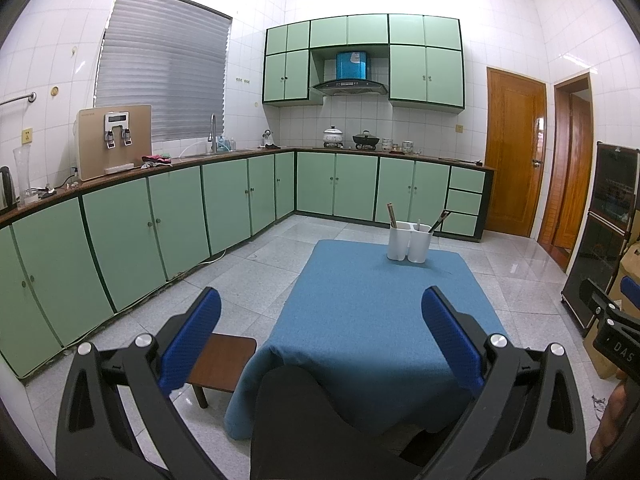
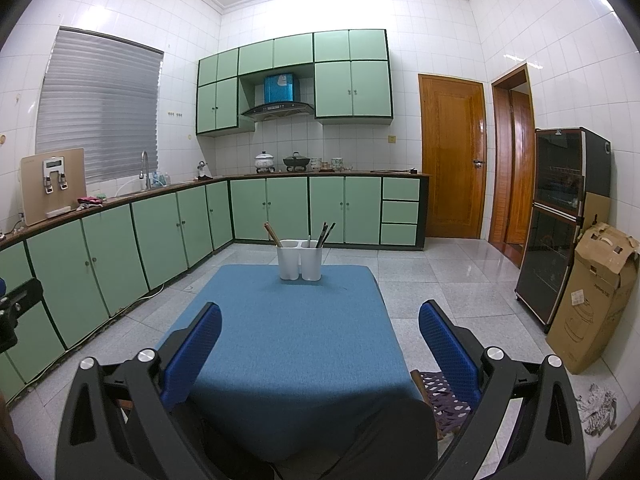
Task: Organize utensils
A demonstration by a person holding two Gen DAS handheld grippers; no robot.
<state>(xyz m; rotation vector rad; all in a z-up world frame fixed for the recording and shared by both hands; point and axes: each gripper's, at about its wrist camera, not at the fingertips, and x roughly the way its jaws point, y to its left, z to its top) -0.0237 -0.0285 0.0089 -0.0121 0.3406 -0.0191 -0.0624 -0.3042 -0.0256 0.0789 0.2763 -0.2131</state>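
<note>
A white two-compartment utensil holder stands at the far end of a low table covered with a blue cloth. Brown chopsticks lean in its left compartment. Dark chopsticks and a pale utensil stand in the right one. My left gripper is open over the table's near end, nothing between its blue pads. My right gripper is open too, also held well short of the holder and empty.
Green cabinets run along the left and back walls. A small brown stool sits left of the table. A dark cabinet and a cardboard box stand at the right. A patterned seat lies beside the table's right corner.
</note>
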